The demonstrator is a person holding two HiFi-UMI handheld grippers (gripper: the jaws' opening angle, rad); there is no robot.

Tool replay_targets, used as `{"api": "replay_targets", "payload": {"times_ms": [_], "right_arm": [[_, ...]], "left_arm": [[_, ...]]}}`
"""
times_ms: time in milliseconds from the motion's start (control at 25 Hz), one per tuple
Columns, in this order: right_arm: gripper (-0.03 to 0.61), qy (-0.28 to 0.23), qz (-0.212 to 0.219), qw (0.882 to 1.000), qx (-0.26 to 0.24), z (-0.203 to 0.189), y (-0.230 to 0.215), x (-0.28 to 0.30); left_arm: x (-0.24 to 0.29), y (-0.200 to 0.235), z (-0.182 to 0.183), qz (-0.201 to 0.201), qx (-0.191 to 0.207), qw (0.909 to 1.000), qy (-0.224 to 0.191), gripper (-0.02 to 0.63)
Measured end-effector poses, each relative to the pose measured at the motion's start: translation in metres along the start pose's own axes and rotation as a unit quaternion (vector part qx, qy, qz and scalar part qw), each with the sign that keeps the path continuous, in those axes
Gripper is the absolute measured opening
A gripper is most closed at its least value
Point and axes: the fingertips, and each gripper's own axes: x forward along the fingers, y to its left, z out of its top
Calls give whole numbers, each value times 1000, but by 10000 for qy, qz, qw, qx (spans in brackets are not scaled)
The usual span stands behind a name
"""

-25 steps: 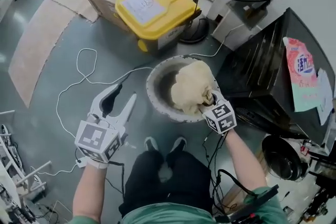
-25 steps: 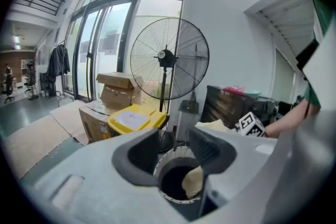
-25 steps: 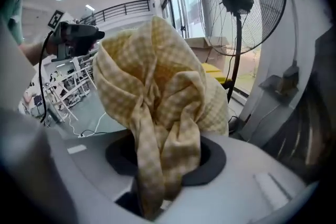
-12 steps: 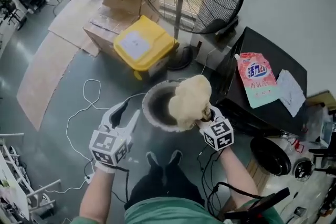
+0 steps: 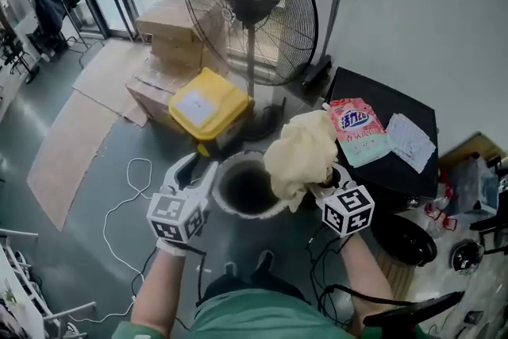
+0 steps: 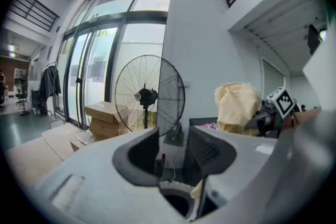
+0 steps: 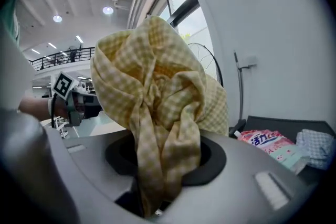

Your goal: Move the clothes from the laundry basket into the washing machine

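Daylit room, fisheye edges.
Daylight floods through the tall windows (image 6: 100,76) at left in the left gripper view; ceiling lamps (image 7: 107,10) glare upper left in the right gripper view. Both bend, with black corners. The yellow cloth (image 7: 157,86) is sharp; the left tool (image 6: 172,148) is soft.

blue Chinese lettering on pink pouch (image 5: 359,133), too blurred to read
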Motion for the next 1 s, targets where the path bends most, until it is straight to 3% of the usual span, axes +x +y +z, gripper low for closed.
{"api": "replay_targets", "payload": {"times_ms": [240,520,1000], "right_arm": [[156,-480,-543,9974,35,37,8,-49],[156,-786,-1312,9877,320,48,18,-99],[156,-803,-2846,9525,727,4,25,-190]], "left_arm": [[-4,-5,19,-217,73,9994,-252,176],[-23,-11,29,-607,123,9972,-409,175],[-19,-51,2,-1717,109,9845,-341,173]]}}
